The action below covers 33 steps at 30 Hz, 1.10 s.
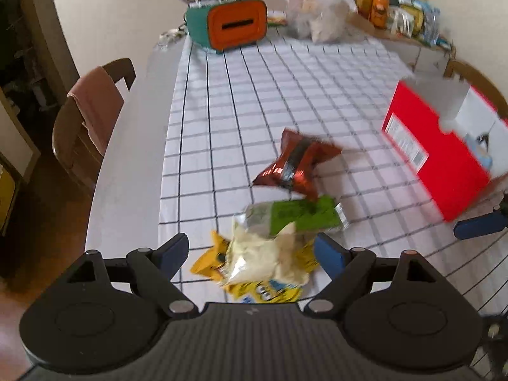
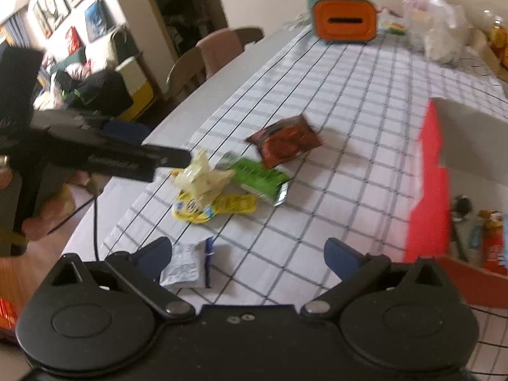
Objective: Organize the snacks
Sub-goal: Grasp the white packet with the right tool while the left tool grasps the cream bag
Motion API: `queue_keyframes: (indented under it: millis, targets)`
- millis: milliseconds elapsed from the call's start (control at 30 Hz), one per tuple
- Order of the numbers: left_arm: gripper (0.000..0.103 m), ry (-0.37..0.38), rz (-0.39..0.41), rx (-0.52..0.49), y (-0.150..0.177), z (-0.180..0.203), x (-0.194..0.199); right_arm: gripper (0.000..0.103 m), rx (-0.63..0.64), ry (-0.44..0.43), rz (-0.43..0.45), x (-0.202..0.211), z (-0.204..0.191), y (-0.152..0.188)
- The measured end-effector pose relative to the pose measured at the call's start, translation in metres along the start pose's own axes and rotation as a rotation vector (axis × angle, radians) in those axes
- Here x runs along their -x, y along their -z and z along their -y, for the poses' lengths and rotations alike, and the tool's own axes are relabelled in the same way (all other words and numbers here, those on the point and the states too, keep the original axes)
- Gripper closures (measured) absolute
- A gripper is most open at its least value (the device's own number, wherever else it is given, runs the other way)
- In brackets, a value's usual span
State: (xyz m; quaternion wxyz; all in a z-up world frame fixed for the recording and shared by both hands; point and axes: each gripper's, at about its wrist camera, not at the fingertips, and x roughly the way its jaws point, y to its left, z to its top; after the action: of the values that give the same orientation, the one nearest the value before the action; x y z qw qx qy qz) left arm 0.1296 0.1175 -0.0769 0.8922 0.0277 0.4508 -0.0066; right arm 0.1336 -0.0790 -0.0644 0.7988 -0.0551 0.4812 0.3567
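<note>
Right wrist view shows some snacks already in the red box (image 2: pixel 428 171). Red bag (image 1: pixel 295 162), green bag (image 1: pixel 295 214), yellow bags (image 1: pixel 260 263) and white packet (image 2: pixel 187 266) wait on the surface (image 1: pixel 254 95). Left tongs (image 1: pixel 250 250) and right tongs (image 2: pixel 247 254) are spread wide, grasping nothing.

snack packets (image 1: pixel 279 222) mid-cloth (image 1: pixel 222 127), box (image 1: pixel 438 149) right – pkts overlapping

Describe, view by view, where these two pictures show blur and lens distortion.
Left wrist view: the red box and brown-red packet smear with motion; grid lines of the tablecloth bow outward. Right wrist view: the left gripper and room behind blur; table edges curve.
</note>
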Motion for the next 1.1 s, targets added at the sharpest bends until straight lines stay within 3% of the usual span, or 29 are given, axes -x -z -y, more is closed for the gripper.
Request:
queue_keyframes:
  millis: [333,700,933,1100]
  targets:
    - [0.017,0.081,-0.055,-0.077,0.011,-0.009,-0.03,0.002,0.159,0.012,-0.165,-0.071,-0.06,0.014]
    - [0.017,0.089,-0.107,-0.074,0.008,-0.003,-0.056,0.003,0.221,0.058,-0.231,-0.109,-0.083,0.021]
    - [0.017,0.089,-0.126,-0.048,0.01,-0.006,-0.064,0.011,0.283,0.099,-0.242,-0.115,-0.095,0.031]
    - [0.032,0.087,-0.123,-0.044,0.01,-0.009,-0.063,0.025,0.305,0.09,-0.222,-0.11,-0.102,0.035]
